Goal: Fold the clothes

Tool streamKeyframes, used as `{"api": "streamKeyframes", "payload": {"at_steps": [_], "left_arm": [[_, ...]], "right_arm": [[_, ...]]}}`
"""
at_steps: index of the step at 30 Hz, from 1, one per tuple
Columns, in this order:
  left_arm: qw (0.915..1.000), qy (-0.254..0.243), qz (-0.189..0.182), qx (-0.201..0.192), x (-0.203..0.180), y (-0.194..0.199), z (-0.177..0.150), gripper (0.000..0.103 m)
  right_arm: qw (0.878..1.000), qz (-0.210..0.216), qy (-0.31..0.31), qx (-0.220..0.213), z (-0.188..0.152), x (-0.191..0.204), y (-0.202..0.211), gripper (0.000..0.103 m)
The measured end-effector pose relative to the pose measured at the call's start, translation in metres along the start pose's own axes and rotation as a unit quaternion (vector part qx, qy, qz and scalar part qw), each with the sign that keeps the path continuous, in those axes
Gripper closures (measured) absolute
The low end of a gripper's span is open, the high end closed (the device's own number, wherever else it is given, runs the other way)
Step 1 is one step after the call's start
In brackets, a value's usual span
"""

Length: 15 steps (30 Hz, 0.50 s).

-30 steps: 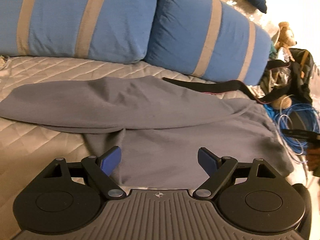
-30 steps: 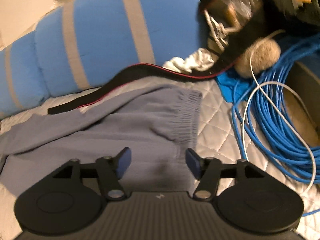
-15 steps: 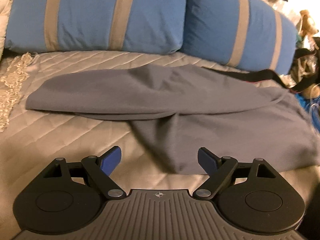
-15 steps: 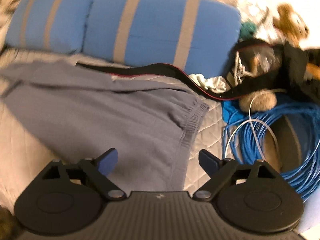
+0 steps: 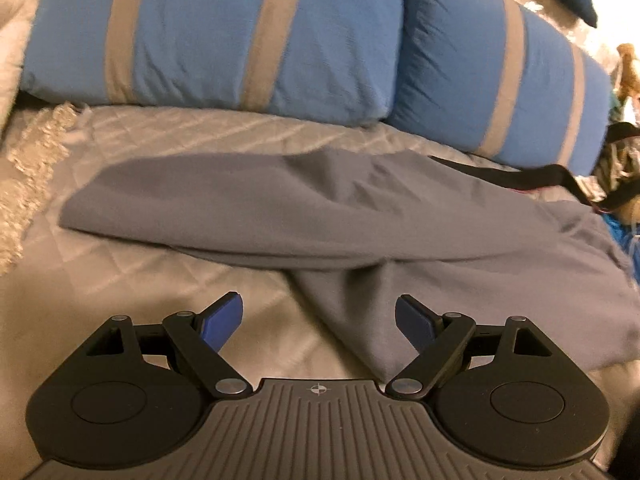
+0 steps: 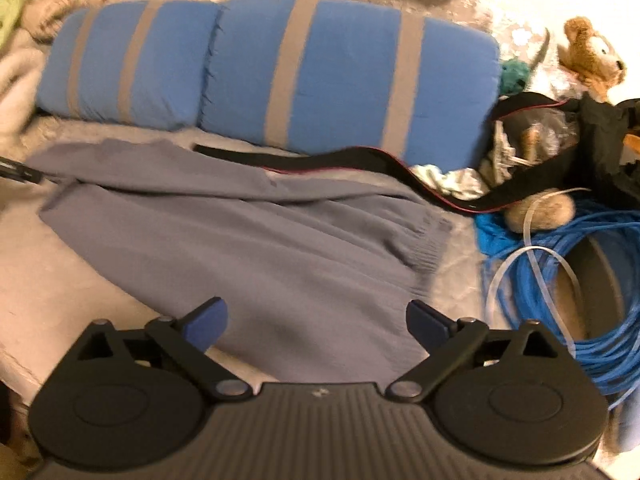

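Note:
Grey trousers lie spread on the quilted bed, one leg folded across toward the left. In the left wrist view my left gripper hovers open above the near corner of the cloth, nothing between its blue pads. The right wrist view shows the same trousers with their ribbed waistband at the right. My right gripper hangs over the cloth near the waistband, its jaws opening wide and clear of the fabric.
Two blue pillows with tan stripes line the back of the bed. A black strap lies by the trousers. A coil of blue cable, a teddy bear and dark clutter crowd the right side.
The left view has slid left, showing more bare quilt and the folded leg's end. My right gripper has rolled level, drawn back from the waistband and widened its jaws.

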<state>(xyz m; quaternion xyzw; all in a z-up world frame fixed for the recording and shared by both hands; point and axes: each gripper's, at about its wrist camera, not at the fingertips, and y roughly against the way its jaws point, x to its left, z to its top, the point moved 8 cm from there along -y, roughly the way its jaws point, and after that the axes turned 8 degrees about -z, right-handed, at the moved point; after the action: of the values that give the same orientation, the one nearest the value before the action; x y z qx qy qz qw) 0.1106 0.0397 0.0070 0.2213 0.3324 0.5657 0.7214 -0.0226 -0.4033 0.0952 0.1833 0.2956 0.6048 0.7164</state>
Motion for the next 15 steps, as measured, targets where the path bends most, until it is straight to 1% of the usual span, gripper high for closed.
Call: {"api": "streamKeyframes", "payload": {"at_steps": [2, 4, 5, 7, 8, 9, 10, 15], "left_arm": [[0.9995, -0.016, 0.025, -0.011, 0.010, -0.002, 0.005, 0.020], [0.9969, -0.052, 0.056, -0.020, 0.017, -0.005, 0.011, 0.020], [0.9942, -0.075, 0.074, -0.022, 0.019, -0.007, 0.013, 0.020], [0.9851, -0.126, 0.116, -0.021, 0.023, -0.012, 0.016, 0.020], [0.9798, -0.148, 0.133, -0.020, 0.025, -0.015, 0.017, 0.020], [0.9758, -0.162, 0.145, -0.020, 0.027, -0.019, 0.018, 0.020], [0.9724, -0.174, 0.154, -0.020, 0.029, -0.022, 0.018, 0.020], [0.9649, -0.200, 0.169, -0.016, 0.038, -0.032, 0.018, 0.021]], "right_arm": [[1.000, 0.012, -0.003, -0.002, 0.001, 0.015, 0.002, 0.003], [1.000, 0.027, -0.010, -0.001, 0.001, 0.027, 0.004, 0.003], [0.999, 0.036, -0.014, 0.000, 0.001, 0.032, 0.004, 0.003], [0.999, 0.048, -0.015, 0.000, -0.002, 0.043, 0.007, 0.002], [0.999, 0.047, -0.009, 0.000, -0.003, 0.048, 0.006, 0.002], [0.999, 0.047, -0.003, -0.001, -0.004, 0.053, 0.006, 0.002], [0.999, 0.046, 0.003, -0.002, -0.005, 0.057, 0.006, 0.002], [0.999, 0.049, 0.014, 0.003, -0.011, 0.068, 0.001, 0.002]]}}
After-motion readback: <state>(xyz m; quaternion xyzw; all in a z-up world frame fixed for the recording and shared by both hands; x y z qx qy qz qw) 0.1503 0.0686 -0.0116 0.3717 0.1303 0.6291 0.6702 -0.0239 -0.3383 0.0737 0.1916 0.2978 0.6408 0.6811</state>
